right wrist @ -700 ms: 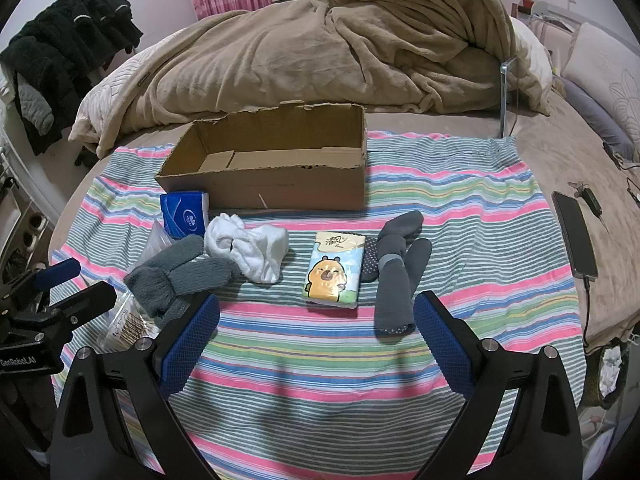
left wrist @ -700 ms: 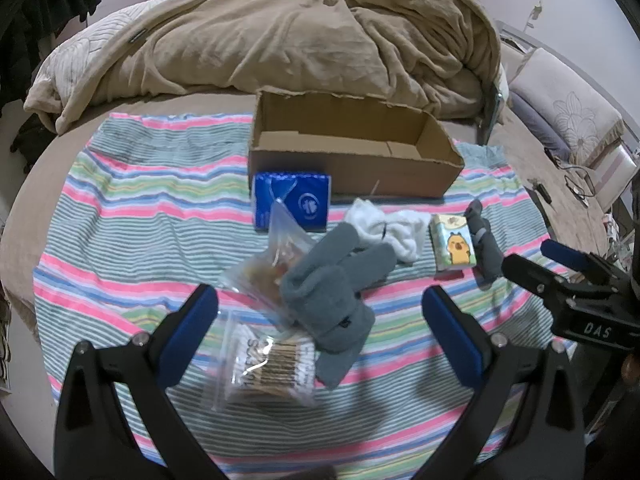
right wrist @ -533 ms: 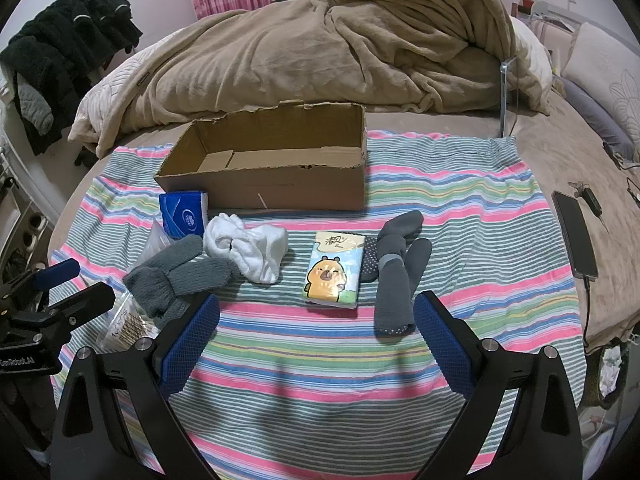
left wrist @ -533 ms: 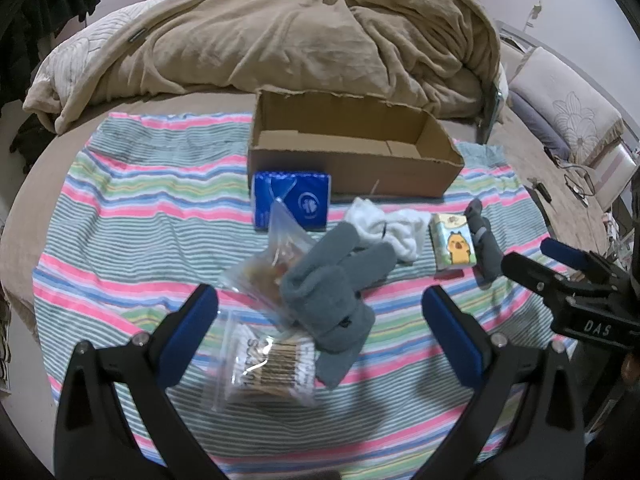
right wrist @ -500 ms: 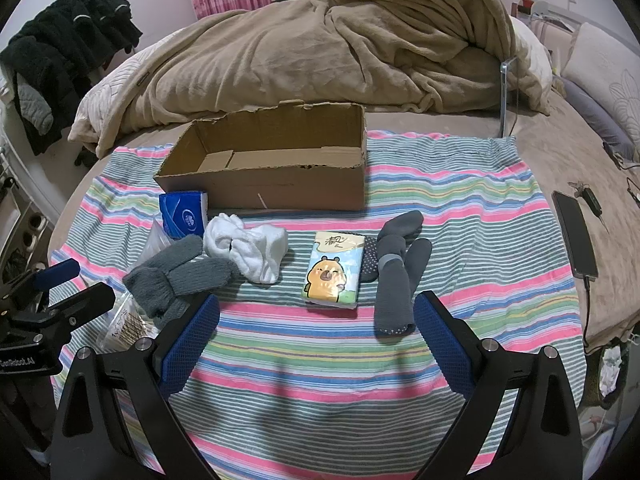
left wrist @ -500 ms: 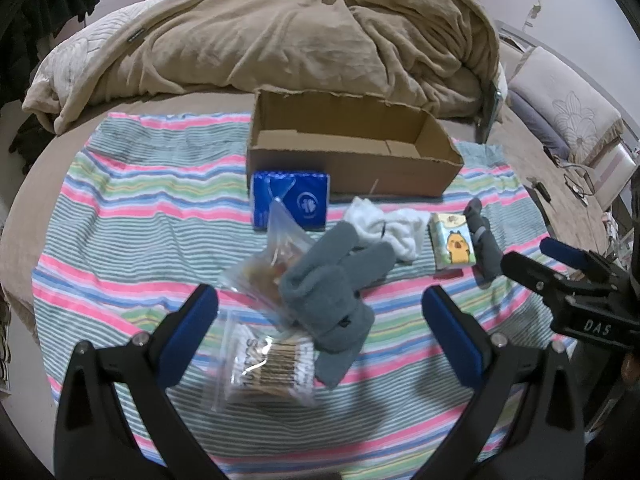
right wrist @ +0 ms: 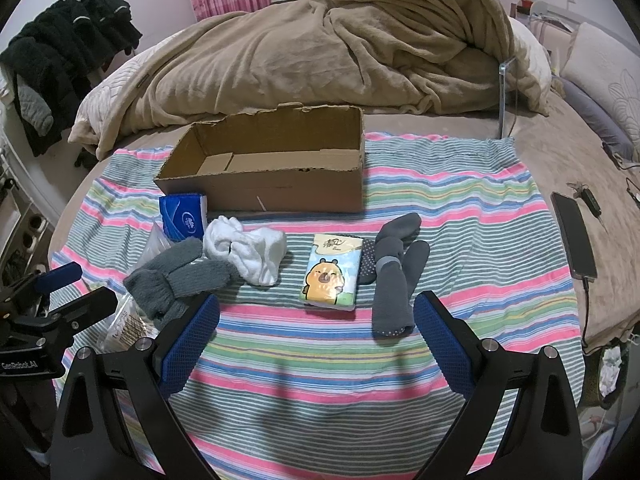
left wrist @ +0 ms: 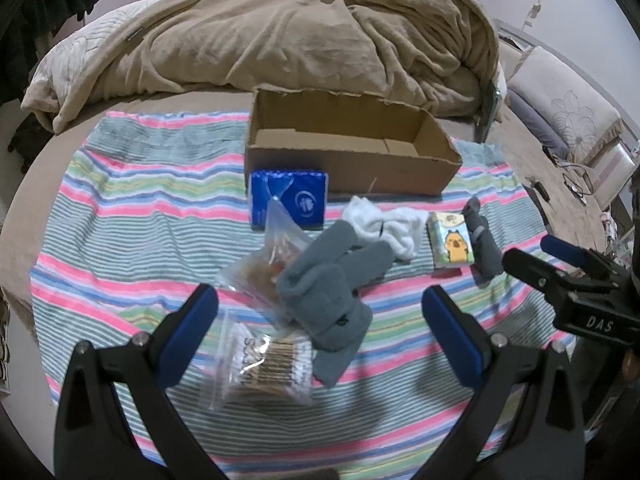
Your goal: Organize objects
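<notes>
An open, empty cardboard box (left wrist: 344,168) (right wrist: 276,180) stands at the back of a striped cloth (left wrist: 140,232) (right wrist: 320,376). In front of it lie a blue tissue pack (left wrist: 287,200) (right wrist: 183,216), white socks (left wrist: 384,226) (right wrist: 246,250), fluffy grey socks (left wrist: 332,296) (right wrist: 180,278), a cartoon tissue pack (left wrist: 452,245) (right wrist: 331,272), dark grey socks (left wrist: 482,246) (right wrist: 394,276), a clear snack bag (left wrist: 266,268) and a bag of cotton swabs (left wrist: 266,368). My left gripper (left wrist: 320,334) is open above the swabs and fluffy socks. My right gripper (right wrist: 316,338) is open, just in front of the cartoon pack.
A rumpled beige blanket (left wrist: 280,36) (right wrist: 340,40) lies behind the box. A phone (right wrist: 574,234) with cable lies right of the cloth. Dark clothes (right wrist: 60,52) hang at the far left. A metal post (right wrist: 505,96) stands at the back right.
</notes>
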A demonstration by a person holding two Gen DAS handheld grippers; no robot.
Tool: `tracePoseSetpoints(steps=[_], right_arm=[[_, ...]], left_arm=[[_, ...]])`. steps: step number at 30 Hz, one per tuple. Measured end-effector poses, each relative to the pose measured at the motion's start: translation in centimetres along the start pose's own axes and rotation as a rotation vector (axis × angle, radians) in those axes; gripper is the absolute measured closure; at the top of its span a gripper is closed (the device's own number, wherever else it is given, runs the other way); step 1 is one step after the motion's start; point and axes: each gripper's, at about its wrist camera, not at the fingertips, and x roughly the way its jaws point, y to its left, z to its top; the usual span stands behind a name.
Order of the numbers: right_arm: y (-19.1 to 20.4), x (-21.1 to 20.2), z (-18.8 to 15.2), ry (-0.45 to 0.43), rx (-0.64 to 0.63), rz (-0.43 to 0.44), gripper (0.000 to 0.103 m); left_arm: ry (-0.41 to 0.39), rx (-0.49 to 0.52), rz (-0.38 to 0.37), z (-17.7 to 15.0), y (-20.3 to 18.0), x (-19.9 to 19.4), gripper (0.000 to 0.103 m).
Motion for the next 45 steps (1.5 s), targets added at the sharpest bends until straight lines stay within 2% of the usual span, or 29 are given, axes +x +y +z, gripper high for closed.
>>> tracePoseSetpoints(steps=[18,29,45], right_arm=[[-0.18,0.24,-0.17,-0.001,0.003,0.000,0.004],[-0.19,-0.06,0.01,0.001,0.007,-0.001,0.004],[-0.36,-0.31,-0.12,-0.007,0.009,-0.008,0.004]], left_arm=[[-0.006,0.006,0.003,0.00,-0.01,-0.03,0.001],[-0.001,0.014,0.059,-0.15,-0.15,0.07,0.001],[-0.007,0.013,0.035,-0.19,-0.11,-0.36,0.001]])
